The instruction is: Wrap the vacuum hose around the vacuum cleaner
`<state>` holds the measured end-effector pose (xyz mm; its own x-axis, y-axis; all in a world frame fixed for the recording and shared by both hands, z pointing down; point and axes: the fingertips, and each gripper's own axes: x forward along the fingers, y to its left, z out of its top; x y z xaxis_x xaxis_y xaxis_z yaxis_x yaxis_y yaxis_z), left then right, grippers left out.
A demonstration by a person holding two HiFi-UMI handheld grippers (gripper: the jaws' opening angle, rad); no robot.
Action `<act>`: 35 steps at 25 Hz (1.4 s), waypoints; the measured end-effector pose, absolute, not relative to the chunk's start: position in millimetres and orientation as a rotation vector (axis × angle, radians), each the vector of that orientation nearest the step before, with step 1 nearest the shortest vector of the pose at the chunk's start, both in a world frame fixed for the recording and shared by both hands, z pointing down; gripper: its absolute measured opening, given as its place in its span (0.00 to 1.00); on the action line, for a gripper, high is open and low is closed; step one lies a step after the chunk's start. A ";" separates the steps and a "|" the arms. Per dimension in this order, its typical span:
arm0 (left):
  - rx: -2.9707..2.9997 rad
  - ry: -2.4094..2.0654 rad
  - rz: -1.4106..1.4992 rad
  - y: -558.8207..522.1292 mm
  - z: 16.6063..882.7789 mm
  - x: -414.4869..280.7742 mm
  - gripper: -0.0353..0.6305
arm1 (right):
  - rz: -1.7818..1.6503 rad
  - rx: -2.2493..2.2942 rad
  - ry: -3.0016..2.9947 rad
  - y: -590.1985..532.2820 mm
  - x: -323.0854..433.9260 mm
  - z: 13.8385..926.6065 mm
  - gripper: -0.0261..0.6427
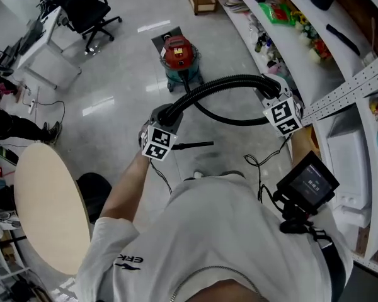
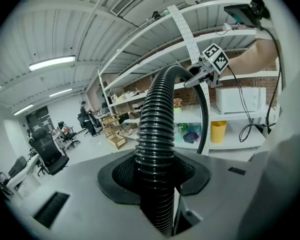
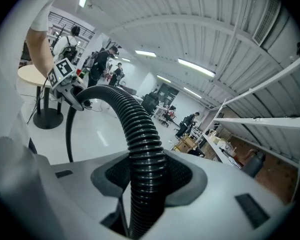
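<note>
Only head view shows me the red-lidded canister vacuum cleaner [image 1: 178, 58]; my left gripper [image 2: 155, 183] and right gripper [image 3: 146, 184] both clamp the black ribbed plastic hose [image 1: 222, 82], jaws part-closed

Left tongs [image 1: 166, 117], grey plastic with black mesh pads [image 2: 121, 173]: jaws partly apart, clamped on black ribbed vacuum hose [image 1: 220, 83], pads pressing it from both sides. Right tongs [image 1: 272, 88], same build, clamped on same hose further along, hose running up between its pads [image 3: 182, 176]. Both tongs held out ahead of chest, well apart, pointing forward and somewhat down. Left forearm [image 1: 123, 190] bare, stretched forward from white short sleeve [image 1: 110, 238]. Right forearm [image 1: 300, 145] bare, only short stretch showing.
</note>
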<state>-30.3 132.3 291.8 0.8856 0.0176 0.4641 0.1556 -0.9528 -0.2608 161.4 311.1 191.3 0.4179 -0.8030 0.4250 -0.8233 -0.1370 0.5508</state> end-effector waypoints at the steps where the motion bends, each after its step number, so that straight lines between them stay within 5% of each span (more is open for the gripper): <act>1: -2.759 -0.138 -0.679 125.7 292.4 -28.0 0.27 | 0.044 1.933 -1.373 306.0 163.9 194.1 0.29; 35: -2.736 -0.012 -0.987 -34.6 327.5 194.1 0.27 | 0.108 1.696 -1.499 91.0 449.1 277.1 0.30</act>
<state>194.1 -34.6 327.5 0.7728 -0.0704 0.6307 0.0861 -0.9730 -0.2141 449.1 91.0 277.1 0.2784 -0.7756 0.5665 -0.8490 0.0770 0.5228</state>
